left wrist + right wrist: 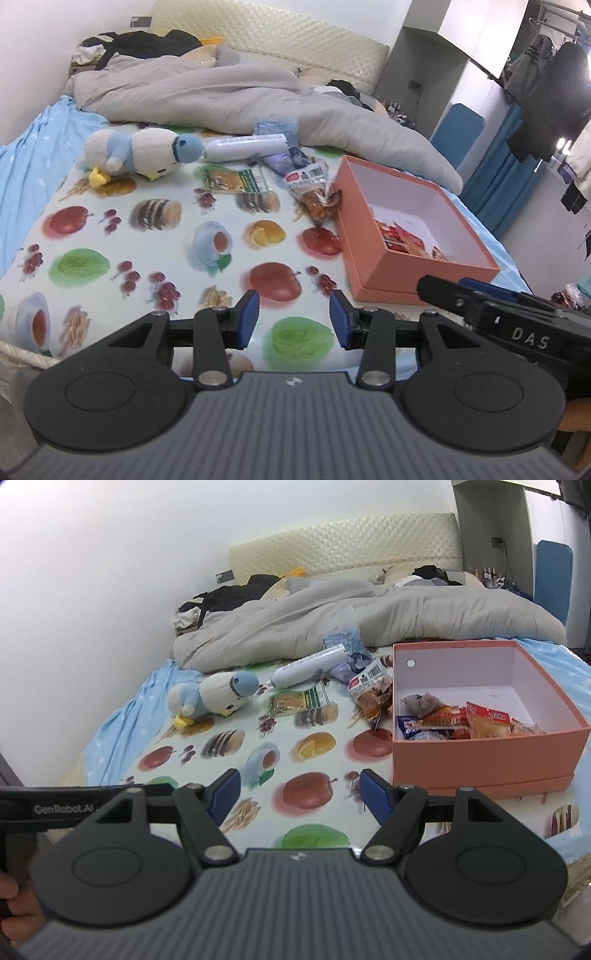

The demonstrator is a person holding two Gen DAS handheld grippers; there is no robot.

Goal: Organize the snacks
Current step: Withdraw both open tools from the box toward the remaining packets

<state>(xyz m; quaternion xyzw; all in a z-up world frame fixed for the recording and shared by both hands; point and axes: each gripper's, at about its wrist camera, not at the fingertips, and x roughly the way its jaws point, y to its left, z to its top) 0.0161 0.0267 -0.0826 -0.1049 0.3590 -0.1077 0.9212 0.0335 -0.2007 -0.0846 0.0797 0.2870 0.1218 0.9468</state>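
Bed with a fruit-print cloth and scattered snacks

On the bed [122, 716], the fruit-print cloth [258, 746] carries a salmon box [484, 755]. Just left of the box lies a brown snack packet [371, 696]; further left, a green packet [297, 701], white tube [308, 666], plush penguin [214, 696]; behind, a grey duvet [369, 616].

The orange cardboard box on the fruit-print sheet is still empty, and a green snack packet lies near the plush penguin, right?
Not quite. The orange cardboard box already holds several snack packets, as the right wrist view shows. The green snack packet does lie near the plush penguin.
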